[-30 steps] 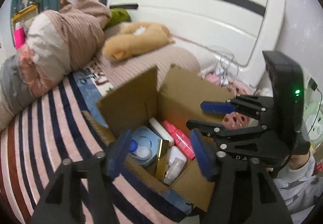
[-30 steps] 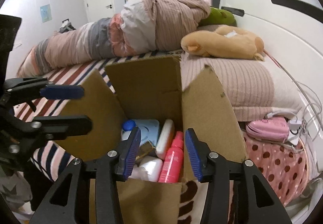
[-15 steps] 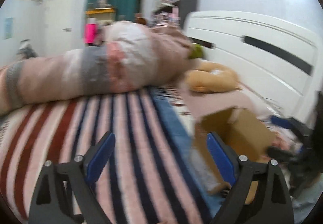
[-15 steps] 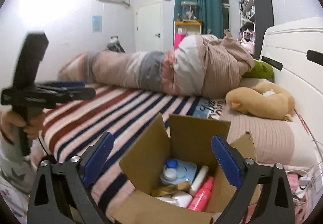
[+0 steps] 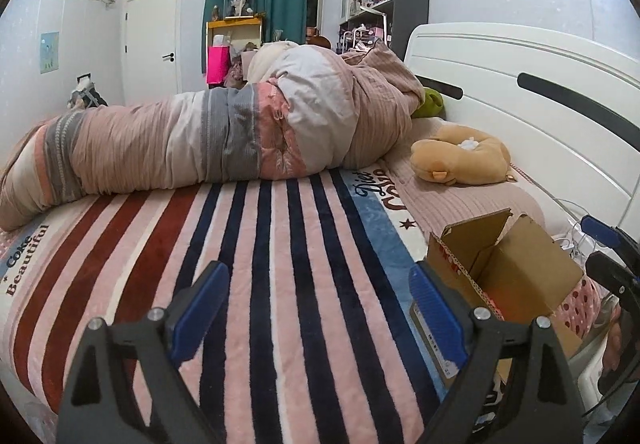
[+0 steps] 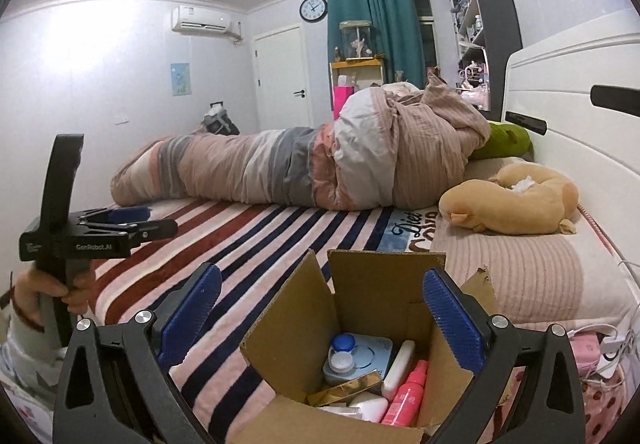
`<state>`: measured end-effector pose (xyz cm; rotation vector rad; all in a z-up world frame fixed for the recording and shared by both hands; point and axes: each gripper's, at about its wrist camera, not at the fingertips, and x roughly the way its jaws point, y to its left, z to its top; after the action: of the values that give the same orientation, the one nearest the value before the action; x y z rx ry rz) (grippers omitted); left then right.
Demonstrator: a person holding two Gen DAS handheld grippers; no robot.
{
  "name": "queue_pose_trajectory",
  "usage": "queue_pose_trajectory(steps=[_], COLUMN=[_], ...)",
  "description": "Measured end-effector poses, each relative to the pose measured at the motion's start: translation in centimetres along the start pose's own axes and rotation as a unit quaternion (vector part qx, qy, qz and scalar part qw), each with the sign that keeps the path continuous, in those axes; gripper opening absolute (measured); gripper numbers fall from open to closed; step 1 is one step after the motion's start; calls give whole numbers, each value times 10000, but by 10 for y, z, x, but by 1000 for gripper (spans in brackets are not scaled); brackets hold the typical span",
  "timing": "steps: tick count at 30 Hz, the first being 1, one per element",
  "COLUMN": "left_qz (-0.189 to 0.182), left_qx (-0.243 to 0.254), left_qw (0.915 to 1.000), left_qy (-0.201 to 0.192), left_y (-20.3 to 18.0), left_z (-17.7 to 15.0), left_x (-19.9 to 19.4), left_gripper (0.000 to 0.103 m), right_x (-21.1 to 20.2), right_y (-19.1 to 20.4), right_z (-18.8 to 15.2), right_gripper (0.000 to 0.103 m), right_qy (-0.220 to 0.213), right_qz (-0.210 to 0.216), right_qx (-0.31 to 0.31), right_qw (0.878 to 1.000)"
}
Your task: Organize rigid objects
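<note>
An open cardboard box (image 6: 292, 328) stands at the bed's near edge and holds a pink bottle (image 6: 406, 392), a white tube (image 6: 398, 364), a light blue case (image 6: 360, 356) and a gold box (image 6: 346, 390). My right gripper (image 6: 322, 310) is open and empty, above and behind the box. My left gripper (image 5: 316, 308) is open and empty over the striped blanket (image 5: 256, 264), left of the box (image 5: 516, 268). The left gripper also shows at the left of the right wrist view (image 6: 132, 222). The right gripper shows at the right edge of the left wrist view (image 5: 604, 244).
A rolled duvet (image 5: 224, 136) lies across the far side of the bed. A tan plush toy (image 5: 460, 156) and a green plush (image 6: 504, 142) lie by the white headboard (image 5: 520, 100). A pink pouch (image 6: 584, 350) and cables lie right of the box.
Both grippers pulled back from the box and opened wide. The left one swung left over the striped blanket; the right one rose and now looks across the bed.
</note>
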<state>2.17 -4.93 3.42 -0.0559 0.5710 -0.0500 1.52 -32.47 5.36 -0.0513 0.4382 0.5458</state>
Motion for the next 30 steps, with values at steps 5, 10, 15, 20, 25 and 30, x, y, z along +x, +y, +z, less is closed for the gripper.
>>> queue_pose_trajectory(steps=[5,10,15,20,25,30], left_qz=[24,34,53,67,74,77], left_qx=[37,68,73,71,73,84], left_qw=[10000,9999,9999,9999,9999,9998], left_qy=[-40,-69,-87,-125,-136,-139], left_y=[-5,-6,-5,-4,-2,-2], left_z=[1,1,2,3,4,4], left_x=[-4,-7,-7,-9,-10,-10], left_gripper=[90,90,90,90,90,90], right_x=[-2,-3,-3,-2,-1,0], right_y=[-4,-5,-2,-1,0,-1], right_z=[1,1,2,2,1,1], right_gripper=[101,101,101,101,101,101], right_qy=[-47,-31,-11,0,16,20], right_qz=[54,26,70,71,82,98], right_qx=[91,84,107,94,90,111], right_qw=[9999,10000,9999,9999,9999,9999])
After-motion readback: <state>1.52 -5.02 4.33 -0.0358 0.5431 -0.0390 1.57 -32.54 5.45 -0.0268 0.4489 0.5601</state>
